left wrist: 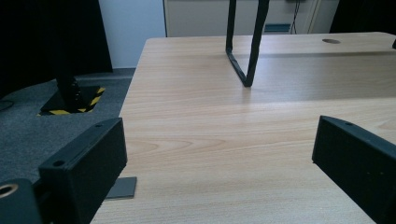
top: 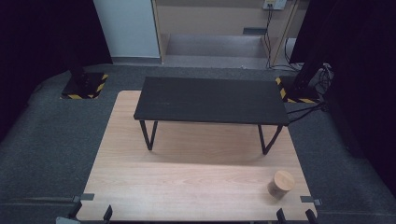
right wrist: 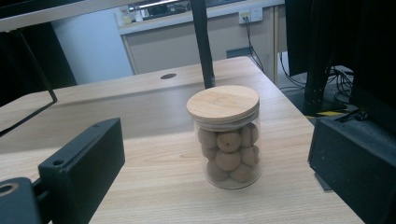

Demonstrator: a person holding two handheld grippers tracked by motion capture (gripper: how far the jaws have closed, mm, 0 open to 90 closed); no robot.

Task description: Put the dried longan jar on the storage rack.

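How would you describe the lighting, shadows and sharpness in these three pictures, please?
High view: dim overall, dark edges, soft focus; the black shelf casts a broad shadow on the table. Left gripper view: evenly lit, with faint glare on the bare wood. Right gripper view: the jar is sharp, its lid brightly lit.

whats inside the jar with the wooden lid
The jar holds round brown balls, stacked from the bottom to just under the wooden lid; one shows a small hole. Those in the middle and at the back are hidden behind the front ones, so no count.
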